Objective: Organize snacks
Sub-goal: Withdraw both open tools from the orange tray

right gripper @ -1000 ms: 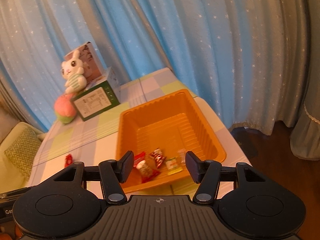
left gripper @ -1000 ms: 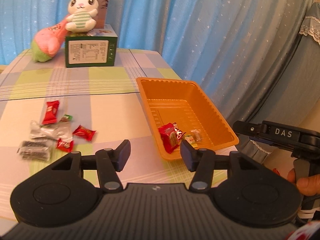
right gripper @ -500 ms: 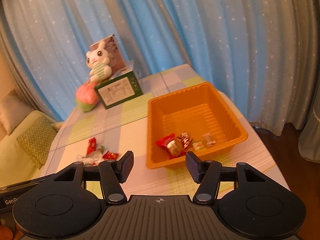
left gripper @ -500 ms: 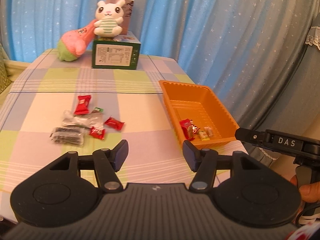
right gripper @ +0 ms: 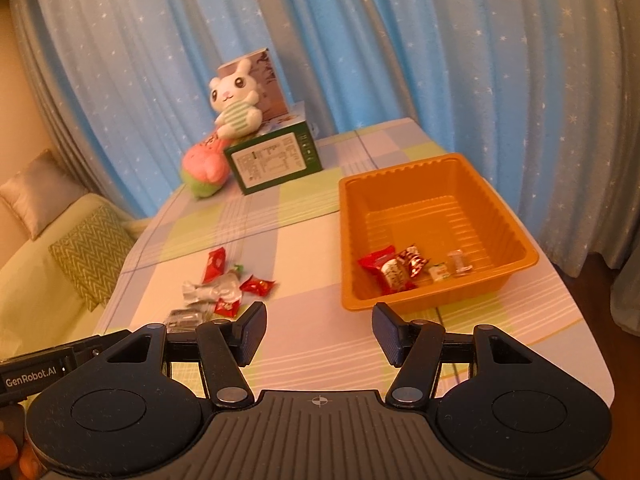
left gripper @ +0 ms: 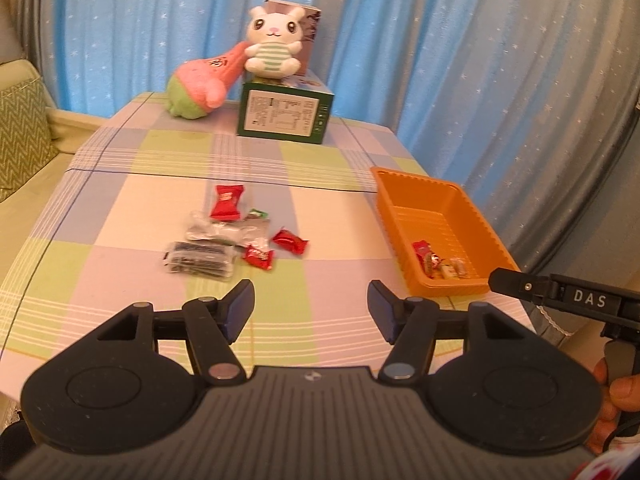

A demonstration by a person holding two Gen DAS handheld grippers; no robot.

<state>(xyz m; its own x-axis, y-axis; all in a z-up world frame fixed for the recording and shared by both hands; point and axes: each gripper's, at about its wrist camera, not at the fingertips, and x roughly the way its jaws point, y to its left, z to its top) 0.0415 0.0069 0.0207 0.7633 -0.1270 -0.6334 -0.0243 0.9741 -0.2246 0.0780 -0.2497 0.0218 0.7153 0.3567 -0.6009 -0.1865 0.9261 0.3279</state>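
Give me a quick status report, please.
Left tongs opening, empty; right tongs open, empty. Some snacks in orange tray, loose snacks on tablecloth. Path clear.

Orange tray (right gripper: pixel 516 236) w/ few snacks (right gripper: pixel 394 270), loose snacks (right gripper: pixel 224 288) left, right tool (right gripper: pixel 319 334) empty, apart

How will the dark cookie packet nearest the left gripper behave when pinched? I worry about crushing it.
The dark cookie packet lies flat in clear, shiny film, so it probably feels slick and crinkly. It looks small and thin, likely light. Its contents appear to be a row of biscuits, so a hard squeeze may crack them; gripping across the long edges seems safer.
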